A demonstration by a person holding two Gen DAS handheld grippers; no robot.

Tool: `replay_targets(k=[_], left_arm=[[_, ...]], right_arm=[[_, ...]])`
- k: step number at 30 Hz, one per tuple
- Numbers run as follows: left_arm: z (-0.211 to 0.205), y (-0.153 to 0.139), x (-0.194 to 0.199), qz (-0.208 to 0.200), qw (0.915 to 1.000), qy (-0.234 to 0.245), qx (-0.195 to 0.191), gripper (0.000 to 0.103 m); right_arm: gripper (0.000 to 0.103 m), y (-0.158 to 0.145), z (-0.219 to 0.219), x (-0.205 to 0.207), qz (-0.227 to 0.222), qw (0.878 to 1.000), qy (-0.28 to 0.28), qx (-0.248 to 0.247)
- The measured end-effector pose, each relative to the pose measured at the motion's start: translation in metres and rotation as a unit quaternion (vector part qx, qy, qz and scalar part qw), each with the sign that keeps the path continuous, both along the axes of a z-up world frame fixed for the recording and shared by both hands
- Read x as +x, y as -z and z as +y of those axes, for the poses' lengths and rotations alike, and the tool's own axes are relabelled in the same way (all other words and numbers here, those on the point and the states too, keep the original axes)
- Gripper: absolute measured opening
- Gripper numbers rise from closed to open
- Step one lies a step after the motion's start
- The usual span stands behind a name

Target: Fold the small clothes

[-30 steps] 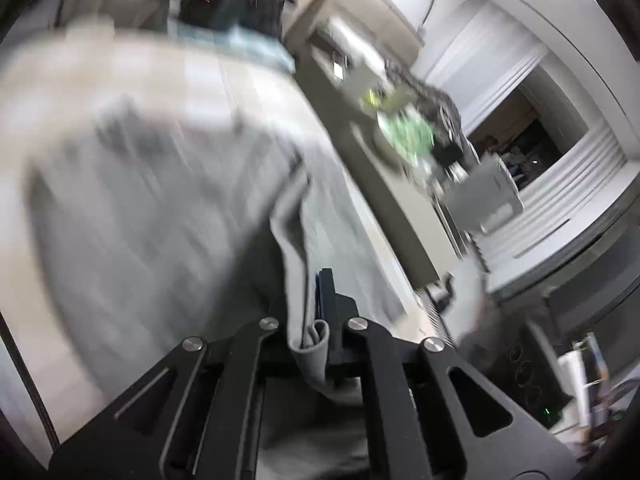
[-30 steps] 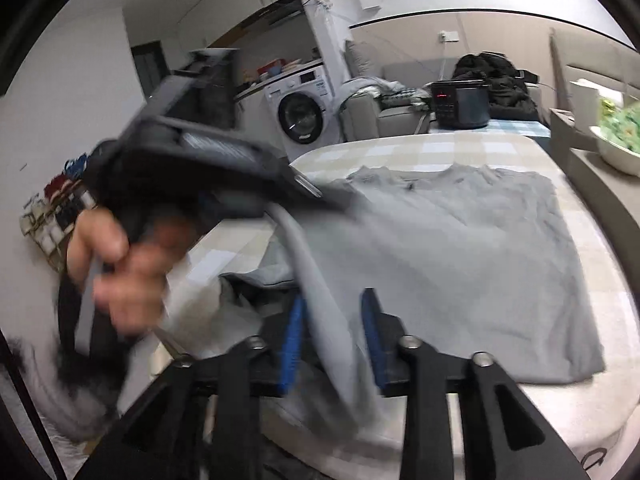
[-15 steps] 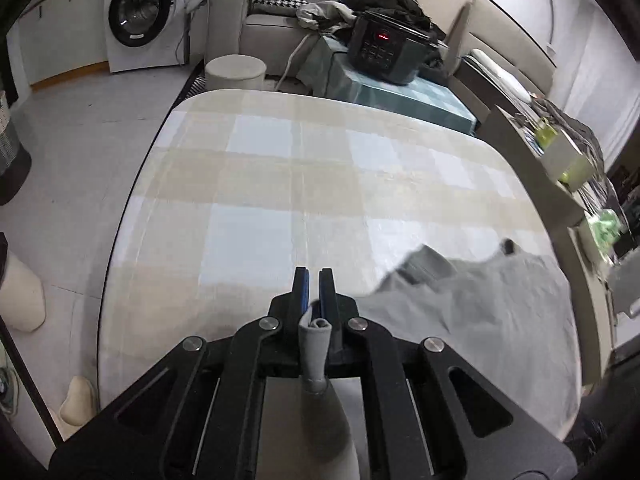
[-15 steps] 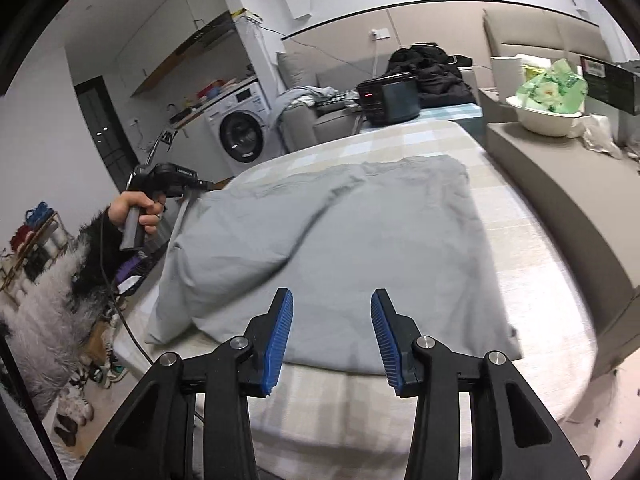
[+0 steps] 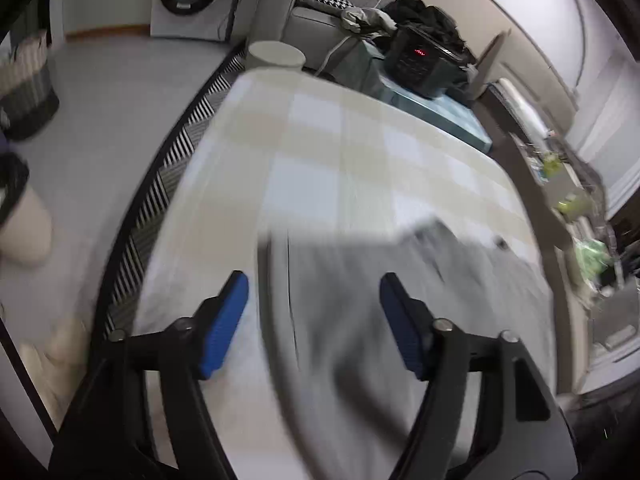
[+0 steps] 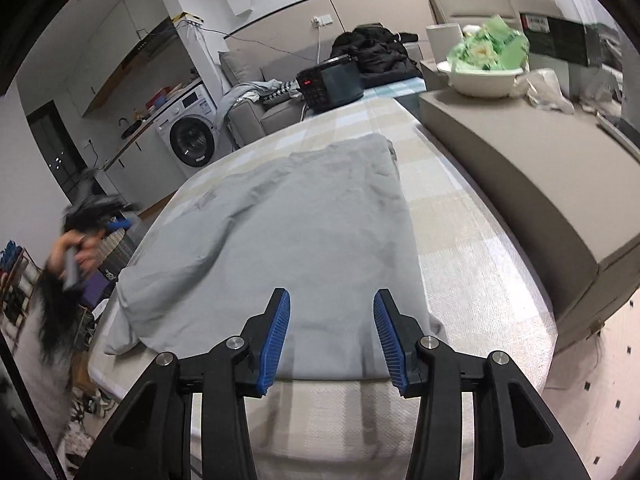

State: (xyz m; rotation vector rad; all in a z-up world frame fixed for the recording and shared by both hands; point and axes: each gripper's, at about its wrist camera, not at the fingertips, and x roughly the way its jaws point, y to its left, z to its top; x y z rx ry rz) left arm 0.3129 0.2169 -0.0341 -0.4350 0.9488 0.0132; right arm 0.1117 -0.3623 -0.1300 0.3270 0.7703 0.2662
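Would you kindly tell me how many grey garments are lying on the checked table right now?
1: a grey garment lies folded over on the checked table, ahead of the right hand-held gripper. Nothing shows whether another lies beneath it.

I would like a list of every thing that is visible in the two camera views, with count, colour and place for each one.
garment: one, grey, folded over, lying on the checked surface
checked surface: one, beige and white, under the garment
washing machine: one, white, by the far wall at the left
sofa: one, grey, behind the surface, clothes lying on it
black appliance: one, with red lights, past the far edge
dark clothes: one pile, black, behind the appliance
bowl: one, white, with green items, on the ledge at the right
stool: one, pale, round, beside the sofa
left gripper: black with blue pads, open, above the garment
right gripper: black with blue pads, open, nothing held
hand: one, holding the left gripper's handle
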Motion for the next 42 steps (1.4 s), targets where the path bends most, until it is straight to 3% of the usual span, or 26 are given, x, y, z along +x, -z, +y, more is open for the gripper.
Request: replay_targets(k=[3, 7, 12, 14, 17, 18, 20, 22, 26, 32, 35, 38, 42], left_arm=[[-0.014, 0.015, -0.072, 0.030, 0.9988, 0.003, -0.039, 0.067], [-0.047, 0.041, -0.145, 0.061, 0.9910, 0.044, -0.111, 0.067], [-0.101, 0.052, -0.181, 0.051, 0.9860, 0.119, -0.104, 0.067], [-0.124, 0.055, -0.181, 0.036, 0.9869, 0.143, -0.066, 0.064], [-0.136, 0.064, -0.176, 0.037, 0.9894, 0.141, -0.005, 0.011], [-0.133, 0.064, -0.177, 0.030, 0.9902, 0.136, -0.007, 0.005], [-0.115, 0.064, -0.181, 0.012, 0.9922, 0.123, -0.016, 0.003], [-0.091, 0.060, -0.183, 0.004, 0.9946, 0.104, 0.004, 0.003], [-0.037, 0.066, -0.189, 0.024, 0.9986, 0.043, 0.019, 0.004], [-0.016, 0.075, -0.204, 0.043, 0.9988, 0.019, -0.017, 0.009], [-0.011, 0.076, -0.217, 0.050, 0.9965, 0.029, -0.061, 0.009], [-0.011, 0.078, -0.215, 0.055, 0.9889, 0.040, -0.132, 0.011], [-0.018, 0.095, -0.213, 0.078, 0.9729, 0.039, -0.214, 0.027]], right_arm=[[0.045, 0.006, -0.006, 0.000, 0.006, 1.000, 0.003, 0.022], [0.046, 0.011, -0.010, -0.003, 0.017, 0.999, 0.017, 0.037], [0.047, 0.006, -0.012, -0.014, 0.011, 0.999, 0.023, 0.037], [0.047, 0.006, -0.013, -0.018, 0.010, 0.999, 0.027, 0.041], [0.047, 0.005, -0.013, -0.020, 0.008, 0.999, 0.032, 0.037], [0.047, 0.005, -0.014, -0.021, 0.008, 0.999, 0.033, 0.036], [0.047, 0.006, -0.015, -0.020, 0.010, 0.999, 0.034, 0.033], [0.047, 0.009, -0.017, -0.018, 0.013, 0.999, 0.037, 0.029], [0.047, 0.018, -0.021, -0.016, 0.026, 0.998, 0.045, 0.023], [0.047, 0.024, -0.017, -0.012, 0.040, 0.998, 0.045, 0.011], [0.047, 0.025, -0.014, -0.009, 0.039, 0.998, 0.043, 0.009], [0.047, 0.025, -0.011, -0.007, 0.037, 0.998, 0.045, 0.000], [0.047, 0.021, -0.004, -0.009, 0.034, 0.998, 0.047, -0.010]])
